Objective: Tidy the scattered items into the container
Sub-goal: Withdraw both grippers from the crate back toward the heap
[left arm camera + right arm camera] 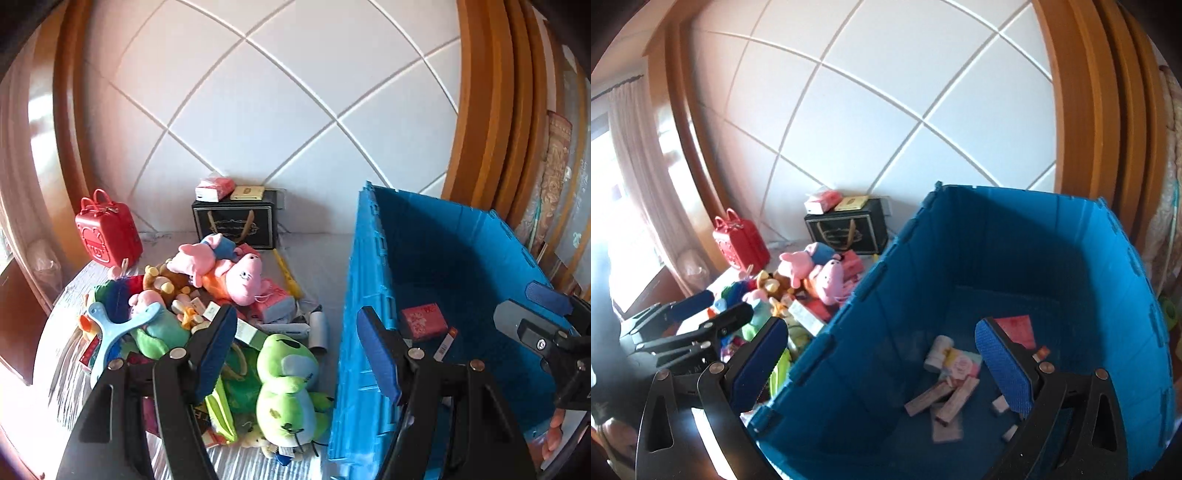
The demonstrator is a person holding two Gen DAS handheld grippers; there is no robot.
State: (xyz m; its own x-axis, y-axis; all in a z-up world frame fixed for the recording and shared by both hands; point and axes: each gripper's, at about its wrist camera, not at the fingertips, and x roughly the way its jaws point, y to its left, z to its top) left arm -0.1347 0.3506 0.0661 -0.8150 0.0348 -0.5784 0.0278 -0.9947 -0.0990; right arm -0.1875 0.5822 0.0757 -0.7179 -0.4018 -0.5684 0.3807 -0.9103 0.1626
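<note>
- Both grippers are empty right now. My left gripper [295,354] stands wide open over the seam between the toy pile and the blue crate [461,266]; nothing sits between its blue pads.
- My right gripper [882,365] is also spread wide with nothing in it, straddling the crate's near wall, one finger inside and one outside.
- The crate [979,258] already holds small stuff on its floor: a red packet [1019,326], flat wrapped packets [956,369] and a few small boxes.
- The step, as I judge it, is swinging back to the pile for the next item. I'd take the green frog plush [288,387] first: it lies nearest the crate and on top, so nothing gets dragged along.
- To do it well I'd come down over the frog's round body, pinch across the narrow part, and lift clear of the crate rim before crossing.
- The plush toys, the frog and the pink pig [240,277] among them, are soft and squashy; they need a deep bite, as fur slips.
- The light blue plastic piece [118,332] is hard, smooth and forked.
- The crate is stiff ribbed plastic; the cardboard boxes are flat-sided and easy to pinch.
</note>
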